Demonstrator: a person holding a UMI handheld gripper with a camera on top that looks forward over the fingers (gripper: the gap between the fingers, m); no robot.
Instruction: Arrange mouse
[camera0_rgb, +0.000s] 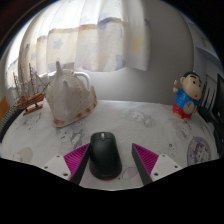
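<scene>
Showing the gripper (105, 163) spread wide around a black computer mouse (104, 153), which rests ungrasped on the table (150, 125); arranging apparently remains undone.

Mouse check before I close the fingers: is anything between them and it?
Nothing visible is. The black mouse lies on the table directly between the open fingers of the gripper, with a small gap at each side. The teapot and doll stand well beyond.
</scene>
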